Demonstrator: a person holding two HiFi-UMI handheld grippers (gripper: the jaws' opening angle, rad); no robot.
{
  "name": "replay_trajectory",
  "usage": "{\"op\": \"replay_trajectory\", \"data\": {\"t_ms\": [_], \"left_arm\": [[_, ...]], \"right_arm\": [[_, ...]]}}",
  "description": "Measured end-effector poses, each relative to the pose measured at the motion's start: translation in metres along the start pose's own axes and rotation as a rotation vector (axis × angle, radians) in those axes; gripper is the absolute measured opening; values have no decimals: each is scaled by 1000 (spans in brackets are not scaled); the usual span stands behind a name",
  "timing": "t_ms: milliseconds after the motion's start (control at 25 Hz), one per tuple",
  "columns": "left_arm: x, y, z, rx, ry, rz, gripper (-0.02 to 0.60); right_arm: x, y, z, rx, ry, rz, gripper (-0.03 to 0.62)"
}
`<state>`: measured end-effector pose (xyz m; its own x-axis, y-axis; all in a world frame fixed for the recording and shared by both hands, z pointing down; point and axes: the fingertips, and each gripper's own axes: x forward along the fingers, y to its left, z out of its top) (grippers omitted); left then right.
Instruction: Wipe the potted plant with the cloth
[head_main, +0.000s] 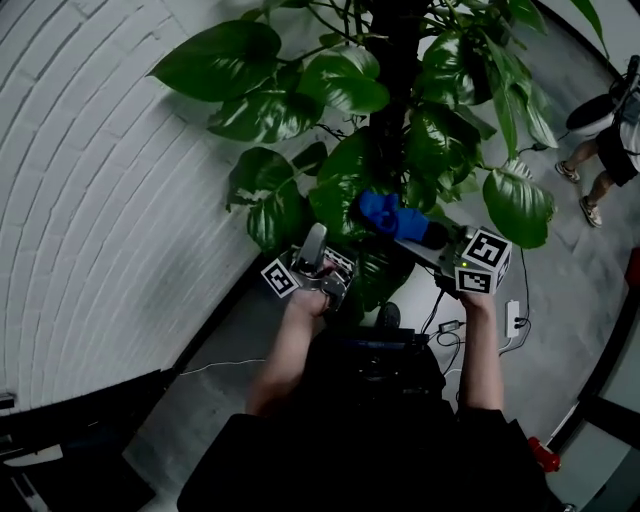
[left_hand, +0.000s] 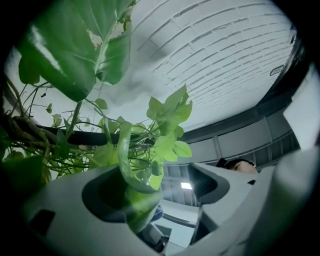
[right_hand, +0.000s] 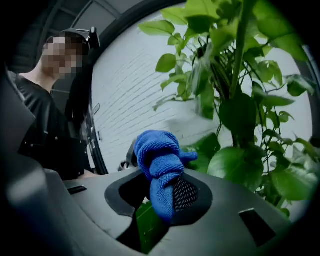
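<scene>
The potted plant (head_main: 345, 80) fills the upper middle of the head view, with big glossy leaves around a dark central pole (head_main: 400, 60). My right gripper (head_main: 428, 234) is shut on a bunched blue cloth (head_main: 390, 215), which is up against the lower leaves. In the right gripper view the blue cloth (right_hand: 157, 160) bulges out between the jaws of the right gripper (right_hand: 162, 197). My left gripper (head_main: 317, 247) points up under the foliage. Its jaws stand wide apart, and a pale leaf (left_hand: 127, 170) drapes down against the left jaw of the left gripper (left_hand: 165, 192), not pinched.
A white brick wall (head_main: 90, 170) curves along the left. A person (head_main: 600, 150) stands at the far right. A power strip (head_main: 513, 318) and cables lie on the grey floor, with a red object (head_main: 543, 455) at the lower right and dark furniture (head_main: 70, 440) at the lower left.
</scene>
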<state>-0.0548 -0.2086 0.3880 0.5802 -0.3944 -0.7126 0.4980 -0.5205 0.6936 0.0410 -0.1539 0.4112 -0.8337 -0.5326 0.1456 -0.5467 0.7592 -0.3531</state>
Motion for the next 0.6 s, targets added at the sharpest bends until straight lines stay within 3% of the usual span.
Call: {"op": "replay_trajectory", "data": {"t_ms": [160, 240, 400, 600], "left_arm": [[1, -2, 2, 21, 13, 4, 393], [1, -2, 3, 32, 10, 9, 382], [0, -1, 3, 62, 26, 23, 376], [3, -4, -1, 131, 87, 40, 376]], "right_arm": [[-29, -15, 71, -64, -178, -167, 121], [-31, -26, 94, -103, -205, -250, 121], [-3, -46, 91, -134, -109, -316, 121], [52, -47, 36, -70, 92, -222, 121]]}}
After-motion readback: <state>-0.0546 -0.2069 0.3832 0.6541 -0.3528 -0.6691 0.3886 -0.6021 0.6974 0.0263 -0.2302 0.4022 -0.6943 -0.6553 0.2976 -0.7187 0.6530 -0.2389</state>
